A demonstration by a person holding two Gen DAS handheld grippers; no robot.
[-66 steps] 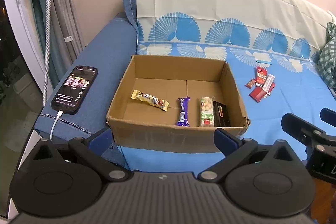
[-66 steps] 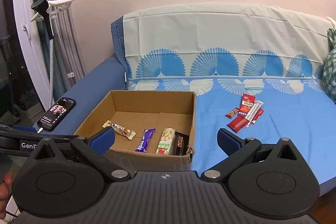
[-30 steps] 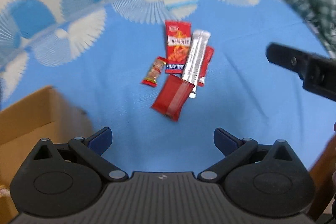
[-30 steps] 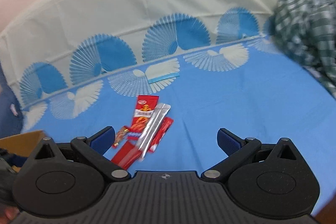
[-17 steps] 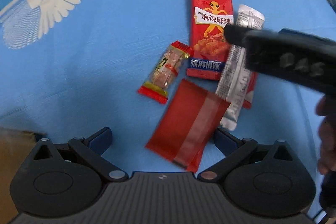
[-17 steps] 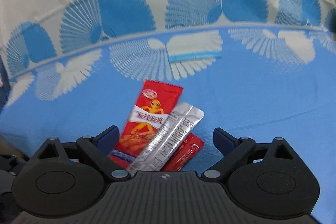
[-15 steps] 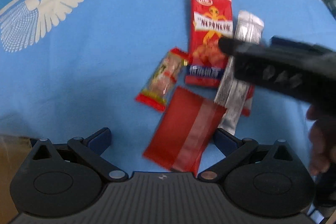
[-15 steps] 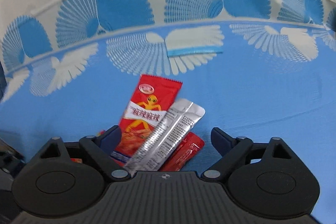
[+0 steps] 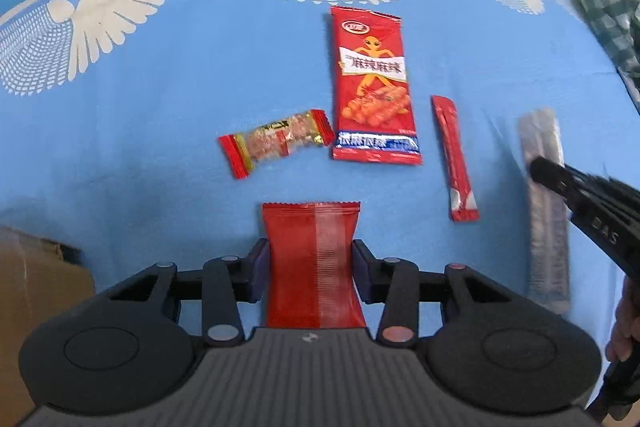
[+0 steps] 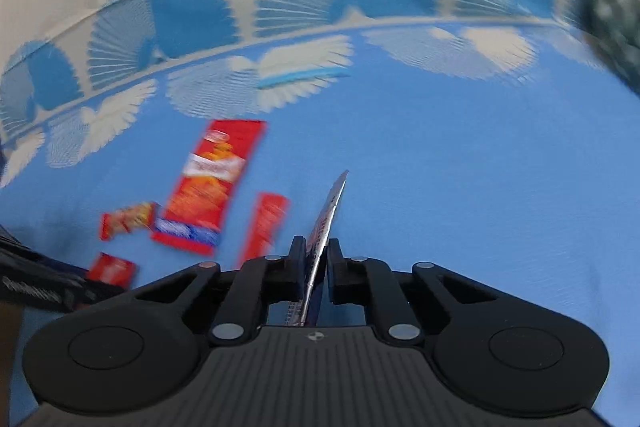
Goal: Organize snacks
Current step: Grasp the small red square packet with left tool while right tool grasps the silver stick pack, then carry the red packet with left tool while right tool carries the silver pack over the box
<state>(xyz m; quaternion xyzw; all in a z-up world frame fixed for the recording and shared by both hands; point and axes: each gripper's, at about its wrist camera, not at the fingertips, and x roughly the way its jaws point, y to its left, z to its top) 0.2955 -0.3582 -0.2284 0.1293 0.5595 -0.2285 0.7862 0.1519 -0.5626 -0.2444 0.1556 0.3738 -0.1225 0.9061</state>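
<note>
Snacks lie on the blue patterned bed sheet [image 9: 140,75]. The left gripper [image 9: 312,263] is closing on the plain red foil packet [image 9: 314,263]; its pads touch both sides and the packet pinches in there. The right gripper [image 10: 318,263] is clenched on the long silver foil stick pack [image 10: 326,219], held on edge. Both look light, thin and bendy, maybe slippery. I think holding near the middle works best. The big red chili snack bag [image 9: 372,87], thin red stick pack [image 9: 456,159] and small clear candy bar with red ends [image 9: 276,141] wait just beside.
</note>
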